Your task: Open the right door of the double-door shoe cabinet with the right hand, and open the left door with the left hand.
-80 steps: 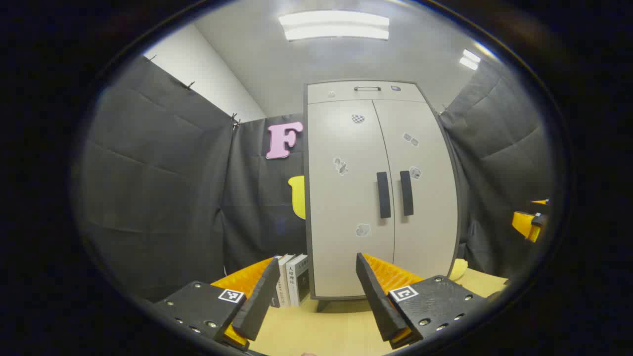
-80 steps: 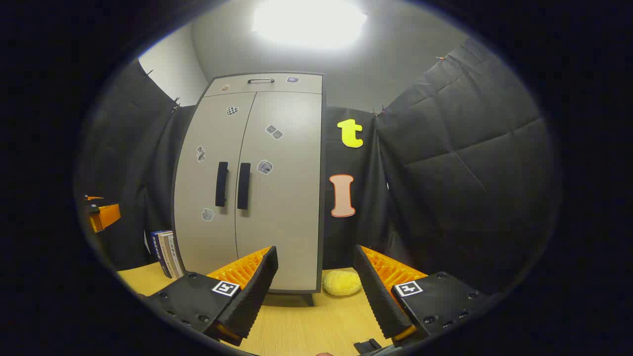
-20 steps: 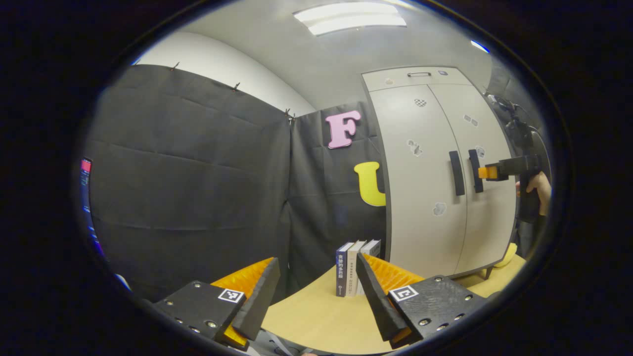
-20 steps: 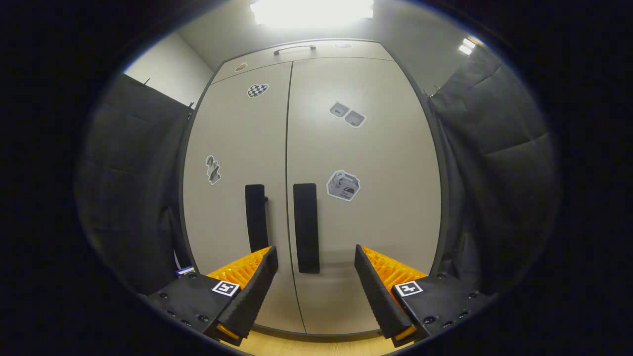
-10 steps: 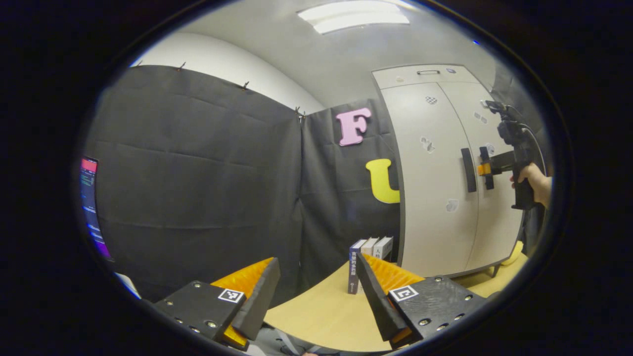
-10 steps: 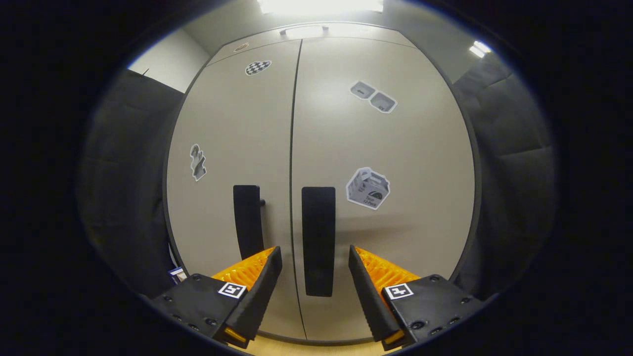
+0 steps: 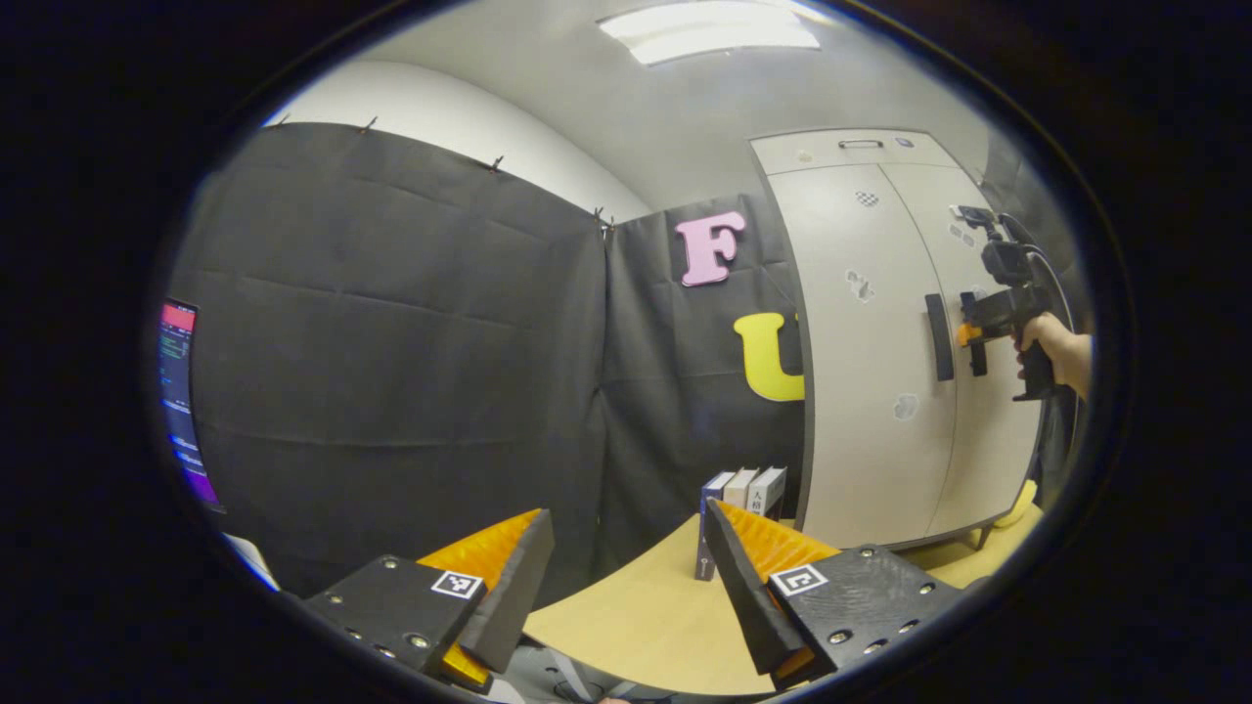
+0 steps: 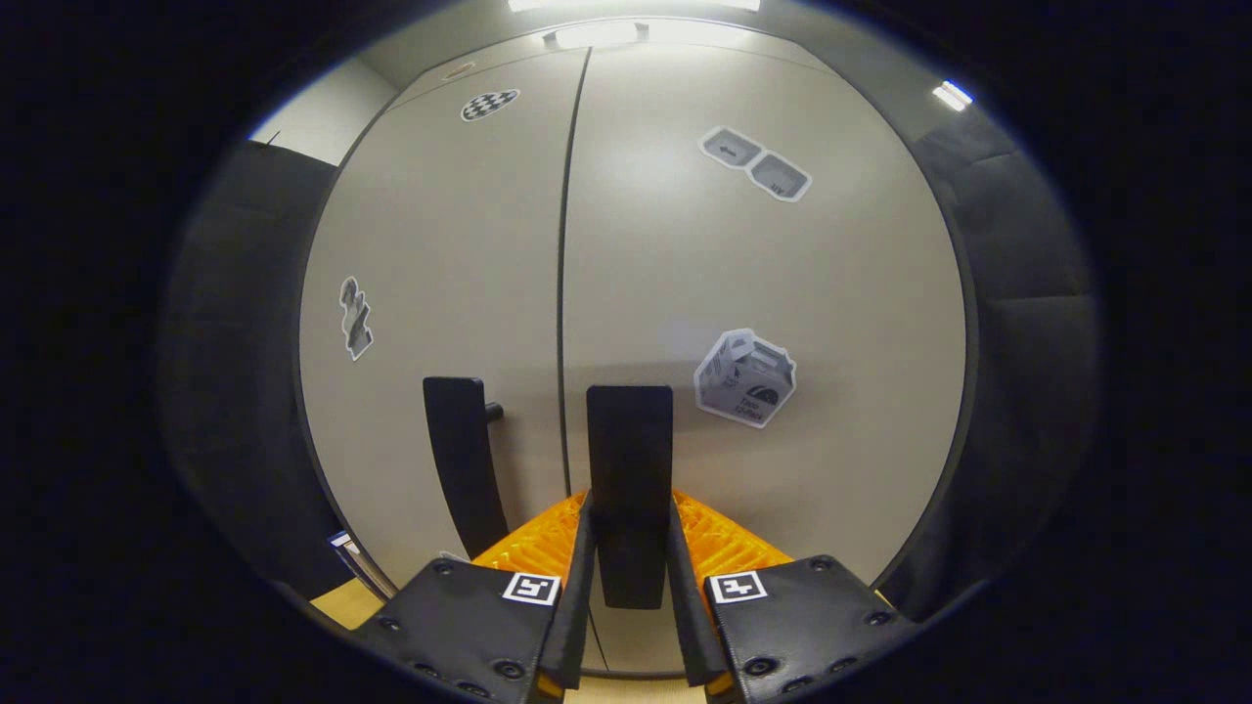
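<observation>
1. Pale wooden surface along the bottom of the left gripper view, carrying the shoe cabinet at far right and ending short of the black cloth wall that closes the booth at left and behind.
2. One lit monitor edge at the far left; white wall and grey ceiling above the cloth, with one long ceiling light overhead.
3. Left tool held low over the near edge of the surface, jaws set wide with nothing between them, well apart from the cabinet.
4. Three books standing upright on the surface, just beside the cabinet's left side.
5. Two doors, both closed: left door and right door, meeting at a thin dark seam.
6. Two dark vertical handles, one per door: left handle untouched, right handle clamped between the fingers of the right tool, jaws drawn narrow onto its lower part.
7. Stickers on the door fronts: two on the left door, three on the right.
8. One drawer front with a small handle across the top of the cabinet.
9. One hand at far right of the left gripper view, gripping the right tool's body level with the handles.
10. One yellow object on the surface by the cabinet's right foot, too hidden to name.
</observation>
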The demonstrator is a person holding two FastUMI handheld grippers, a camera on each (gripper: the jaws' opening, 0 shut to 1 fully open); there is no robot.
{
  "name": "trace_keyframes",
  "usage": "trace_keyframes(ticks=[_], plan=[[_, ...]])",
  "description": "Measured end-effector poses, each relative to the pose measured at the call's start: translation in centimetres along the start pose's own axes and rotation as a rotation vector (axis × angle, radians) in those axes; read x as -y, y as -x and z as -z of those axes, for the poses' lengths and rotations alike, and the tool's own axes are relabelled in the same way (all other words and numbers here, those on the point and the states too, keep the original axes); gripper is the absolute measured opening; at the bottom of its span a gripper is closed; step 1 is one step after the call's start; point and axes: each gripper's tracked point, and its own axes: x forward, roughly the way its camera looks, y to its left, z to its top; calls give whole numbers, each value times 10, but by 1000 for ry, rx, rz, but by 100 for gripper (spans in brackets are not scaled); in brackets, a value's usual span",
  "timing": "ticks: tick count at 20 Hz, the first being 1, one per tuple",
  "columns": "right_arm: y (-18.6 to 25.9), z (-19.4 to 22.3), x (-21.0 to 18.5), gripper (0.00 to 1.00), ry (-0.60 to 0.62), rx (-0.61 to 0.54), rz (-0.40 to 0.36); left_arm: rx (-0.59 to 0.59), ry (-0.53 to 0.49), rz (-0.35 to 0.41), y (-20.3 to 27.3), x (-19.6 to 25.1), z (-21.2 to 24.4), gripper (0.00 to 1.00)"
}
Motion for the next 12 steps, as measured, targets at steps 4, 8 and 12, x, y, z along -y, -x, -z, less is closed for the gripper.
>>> trace_keyframes(ticks=[4, 8, 12], plan=[[-5, 3, 1, 25, 7, -34, -16, 4, 8, 21, 0, 2, -2, 90], [2, 4, -1, 14, -2, -58, -68, 20, 17, 52, -3, 6, -6, 91], [21, 8, 0, 10, -9, -87, -112, 27, 33, 92, -4, 12, -9, 91]])
